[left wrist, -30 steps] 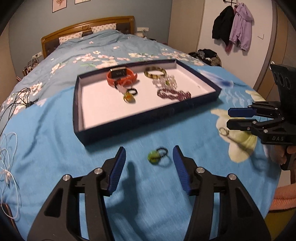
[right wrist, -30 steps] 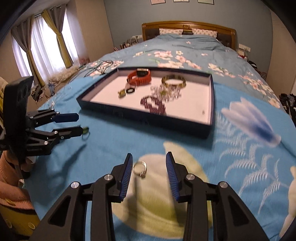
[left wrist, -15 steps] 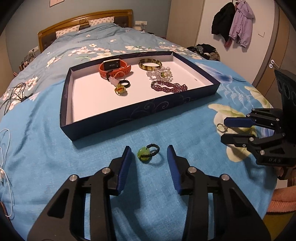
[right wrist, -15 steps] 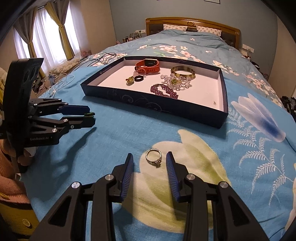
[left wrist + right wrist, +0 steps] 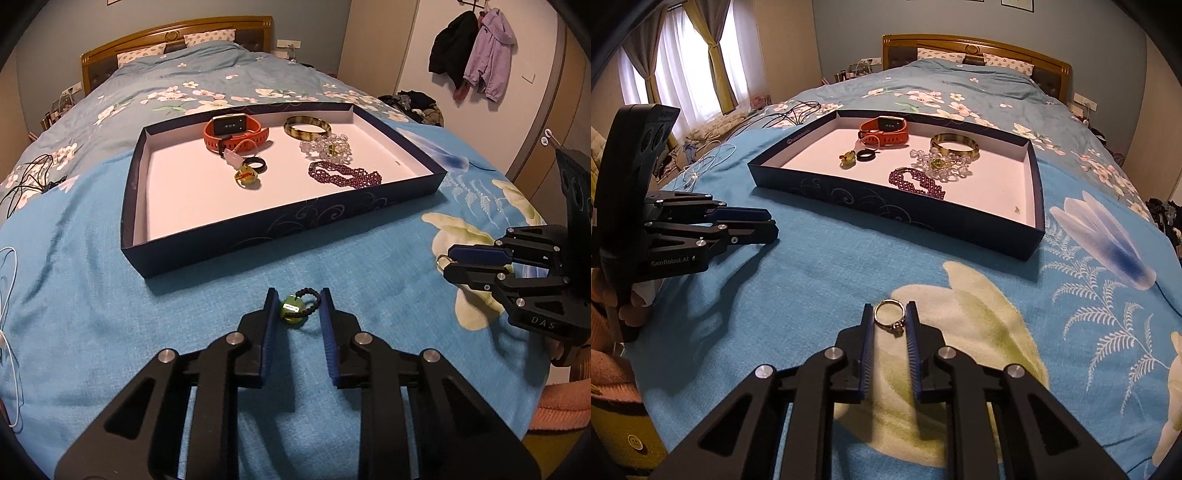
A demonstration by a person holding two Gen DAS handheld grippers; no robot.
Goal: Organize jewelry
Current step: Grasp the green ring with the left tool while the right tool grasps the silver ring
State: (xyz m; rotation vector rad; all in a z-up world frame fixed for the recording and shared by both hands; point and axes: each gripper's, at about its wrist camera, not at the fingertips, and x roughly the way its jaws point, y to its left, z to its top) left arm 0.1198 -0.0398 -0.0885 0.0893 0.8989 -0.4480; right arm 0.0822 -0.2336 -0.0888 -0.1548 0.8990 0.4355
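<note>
A ring with a green stone and a black beaded band (image 5: 295,307) lies on the blue bedspread between the fingers of my left gripper (image 5: 298,301); the pads touch its sides. A silver ring (image 5: 891,316) sits between the fingers of my right gripper (image 5: 889,314), pinched by both pads. The dark blue tray (image 5: 280,225) with a white floor lies beyond, holding an orange watch (image 5: 232,133), a tortoiseshell bangle (image 5: 307,127), a purple bead bracelet (image 5: 345,176), a clear bead bracelet (image 5: 327,146) and small rings (image 5: 248,173).
Each gripper shows in the other's view, the right gripper (image 5: 476,260) and the left gripper (image 5: 738,221). Cables (image 5: 22,181) lie at the bed's left. Clothes hang on the wall at the right (image 5: 476,51). The headboard (image 5: 173,33) stands far behind.
Both grippers have moved forward and down onto the bedspread and closed in: the left around the green-stone ring, the right around the silver ring.
</note>
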